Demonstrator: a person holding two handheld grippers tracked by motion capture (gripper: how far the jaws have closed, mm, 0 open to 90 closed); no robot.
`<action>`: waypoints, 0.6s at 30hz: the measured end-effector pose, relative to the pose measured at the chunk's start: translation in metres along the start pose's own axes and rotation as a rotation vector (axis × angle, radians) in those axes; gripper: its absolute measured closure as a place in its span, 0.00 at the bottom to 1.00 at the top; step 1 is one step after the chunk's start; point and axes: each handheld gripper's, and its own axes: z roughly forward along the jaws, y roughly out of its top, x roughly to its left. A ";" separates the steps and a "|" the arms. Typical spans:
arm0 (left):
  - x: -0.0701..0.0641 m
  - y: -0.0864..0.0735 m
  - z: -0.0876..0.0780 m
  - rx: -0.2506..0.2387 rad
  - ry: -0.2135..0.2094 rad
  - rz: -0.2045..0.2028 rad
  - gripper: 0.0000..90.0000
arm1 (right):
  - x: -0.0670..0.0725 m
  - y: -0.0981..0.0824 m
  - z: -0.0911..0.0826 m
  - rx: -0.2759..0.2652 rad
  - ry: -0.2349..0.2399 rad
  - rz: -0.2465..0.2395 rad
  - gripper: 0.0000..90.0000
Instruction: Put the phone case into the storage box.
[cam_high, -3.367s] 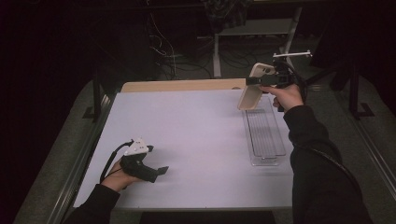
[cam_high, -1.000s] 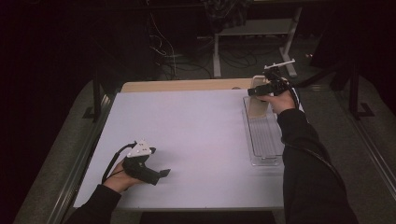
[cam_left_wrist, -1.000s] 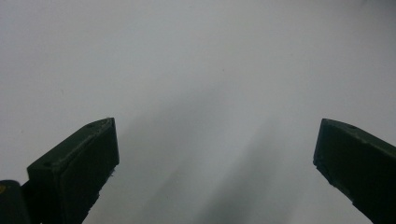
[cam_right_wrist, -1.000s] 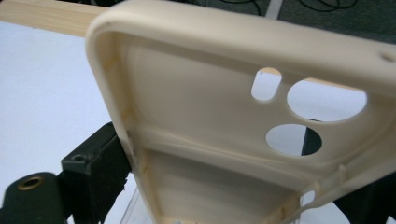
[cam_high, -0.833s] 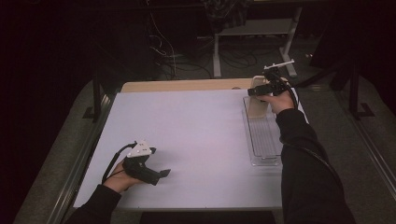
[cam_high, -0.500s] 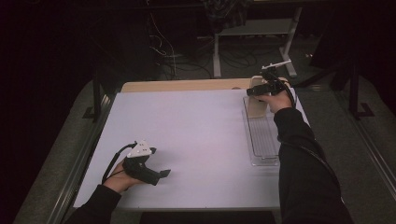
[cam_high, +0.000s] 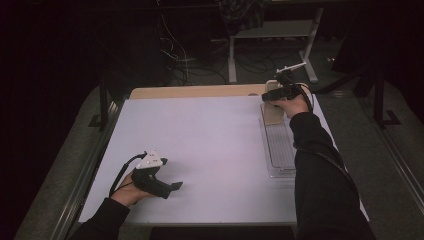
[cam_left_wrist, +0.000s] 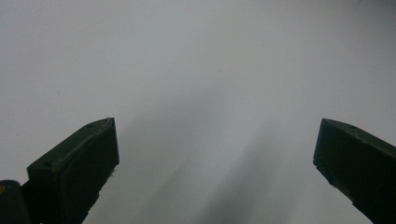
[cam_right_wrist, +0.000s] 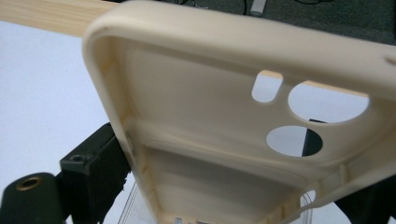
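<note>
From above, at the far right corner of the white table (cam_high: 210, 135), the right gripper (cam_high: 274, 96) holds a cream phone case (cam_high: 273, 111) over the far end of a long clear tray (cam_high: 280, 145). The tray's long side runs from near the person to far away, and the case seems to lie the same way. The right hand is right there; the left gripper (cam_high: 172, 186) rests well apart, near the front left edge. Looking along the left gripper, its two jaws stand wide apart over bare white table, holding nothing. Looking along the right gripper (cam_right_wrist: 224, 196), the jaws are closed on the phone case (cam_right_wrist: 205, 112), one on each long side. Its hollow side faces the camera, with the round holes at the far end. A bit of clear tray (cam_right_wrist: 140, 210) shows below, so I think the case only has to go down.
</note>
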 end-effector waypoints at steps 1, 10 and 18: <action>0.000 0.000 0.000 0.001 0.000 -0.003 0.00 | 0.000 0.000 0.001 -0.002 -0.005 0.002 0.10; -0.001 0.000 0.001 -0.006 -0.002 -0.002 0.00 | 0.000 0.004 0.007 -0.003 -0.027 -0.007 0.10; 0.000 0.000 0.000 0.007 -0.001 0.012 0.00 | 0.001 0.007 0.013 0.012 -0.060 -0.026 0.10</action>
